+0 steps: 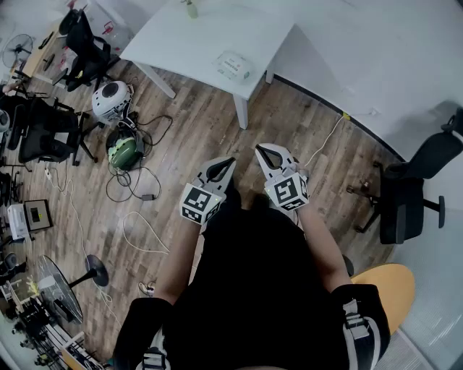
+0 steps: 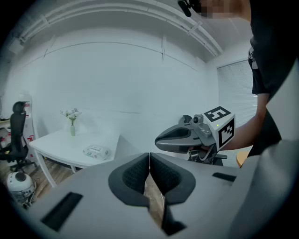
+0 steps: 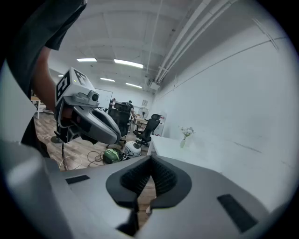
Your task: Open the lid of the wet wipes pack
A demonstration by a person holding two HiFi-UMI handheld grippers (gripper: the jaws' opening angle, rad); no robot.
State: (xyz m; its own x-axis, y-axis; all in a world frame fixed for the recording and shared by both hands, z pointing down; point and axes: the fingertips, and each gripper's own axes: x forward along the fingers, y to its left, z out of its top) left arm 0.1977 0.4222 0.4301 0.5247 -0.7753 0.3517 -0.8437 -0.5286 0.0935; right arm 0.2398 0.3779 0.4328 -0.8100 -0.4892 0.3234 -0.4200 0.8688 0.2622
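The wet wipes pack (image 1: pixel 231 66) lies flat on the white table (image 1: pixel 181 40), near its front right corner, lid closed as far as I can tell. In the left gripper view the wet wipes pack (image 2: pixel 96 151) is far off to the left. Both grippers are held in the air in front of the person's body, well short of the table. My left gripper (image 1: pixel 228 162) is shut and holds nothing; its jaws (image 2: pixel 149 157) meet. My right gripper (image 1: pixel 262 150) is also shut and empty, and in its own view its pads (image 3: pixel 150 161) touch.
A small vase with flowers (image 1: pixel 190 9) stands at the table's far edge. Cables (image 1: pixel 137 191), a white helmet-like device (image 1: pixel 111 99) and a green object (image 1: pixel 124 148) lie on the wooden floor at left. Black office chairs (image 1: pixel 409 195) stand at right and far left.
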